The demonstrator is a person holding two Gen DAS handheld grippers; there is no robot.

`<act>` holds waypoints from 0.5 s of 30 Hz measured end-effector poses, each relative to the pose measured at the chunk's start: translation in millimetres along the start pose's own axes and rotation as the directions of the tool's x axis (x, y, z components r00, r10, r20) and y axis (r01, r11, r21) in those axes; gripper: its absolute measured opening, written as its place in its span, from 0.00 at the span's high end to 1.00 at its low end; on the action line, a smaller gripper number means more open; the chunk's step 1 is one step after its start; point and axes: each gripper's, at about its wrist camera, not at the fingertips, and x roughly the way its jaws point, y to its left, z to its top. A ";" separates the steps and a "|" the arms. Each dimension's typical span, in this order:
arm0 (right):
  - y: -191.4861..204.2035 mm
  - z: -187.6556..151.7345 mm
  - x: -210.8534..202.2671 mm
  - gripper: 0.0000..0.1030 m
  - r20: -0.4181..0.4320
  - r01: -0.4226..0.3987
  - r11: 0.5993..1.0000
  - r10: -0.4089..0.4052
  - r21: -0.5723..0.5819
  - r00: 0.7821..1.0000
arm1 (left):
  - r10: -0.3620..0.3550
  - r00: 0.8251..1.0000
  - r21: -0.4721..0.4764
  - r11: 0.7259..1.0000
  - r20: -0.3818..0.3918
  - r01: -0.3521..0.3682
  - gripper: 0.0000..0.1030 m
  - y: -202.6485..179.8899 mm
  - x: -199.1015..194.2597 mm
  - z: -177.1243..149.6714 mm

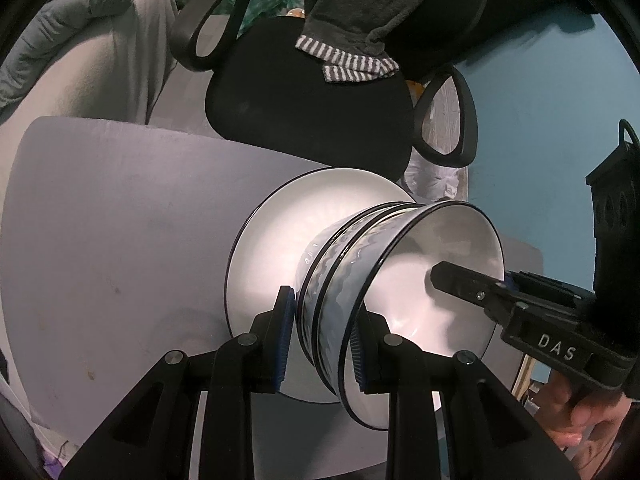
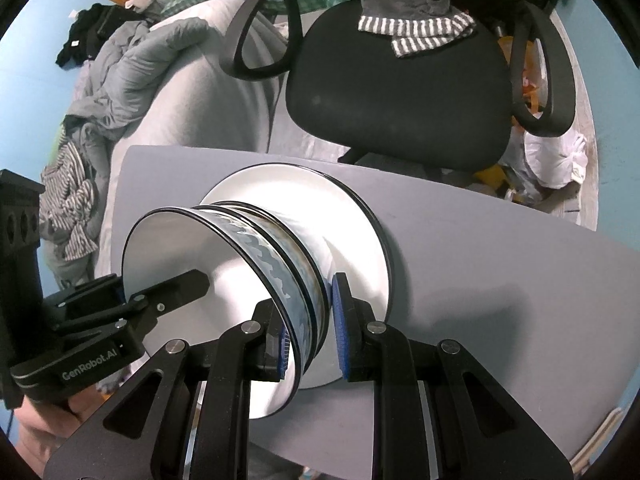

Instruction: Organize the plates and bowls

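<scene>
White black-rimmed bowls (image 1: 360, 280); blue wave bands

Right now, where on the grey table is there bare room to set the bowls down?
The grey table is bare on the stretch between the white plate and the office chair. The left wrist view shows another bare stretch on the plate's other side. The crowded spot is the plate itself: the stacked bowls sit there, with both grippers straddling their rims.
</scene>
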 end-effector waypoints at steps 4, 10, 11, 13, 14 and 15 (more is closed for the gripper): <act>3.5 -1.0 4.1 0.80 -0.017 0.044 0.999 -0.044 -0.005 0.999 | -0.003 1.000 -0.002 1.000 0.002 0.003 0.75 -1.6 -0.7 0.1; 0.4 -4.3 3.1 0.78 -0.008 0.046 0.999 -0.046 0.010 0.999 | 0.030 1.000 0.060 0.998 0.003 -0.030 0.67 -11.5 -1.7 -2.5; 0.0 -4.3 2.9 0.76 -0.007 0.041 0.999 -0.041 0.012 0.999 | 0.033 0.999 0.065 0.997 0.001 -0.033 0.67 -11.7 -1.2 -3.0; 0.2 -4.5 2.7 0.75 -0.007 0.045 0.999 -0.045 0.007 0.999 | 0.034 0.999 0.063 0.997 -0.006 -0.033 0.67 -10.6 0.3 -4.0; 0.8 -4.7 2.7 0.73 -0.007 0.041 0.999 -0.041 0.009 0.999 | 0.041 0.999 0.060 0.997 -0.009 -0.040 0.64 -10.1 1.0 -4.6; 0.8 -5.2 2.5 0.72 -0.005 0.035 0.999 -0.035 0.012 0.999 | 0.050 0.999 0.058 0.997 -0.009 -0.050 0.60 -9.5 1.1 -5.8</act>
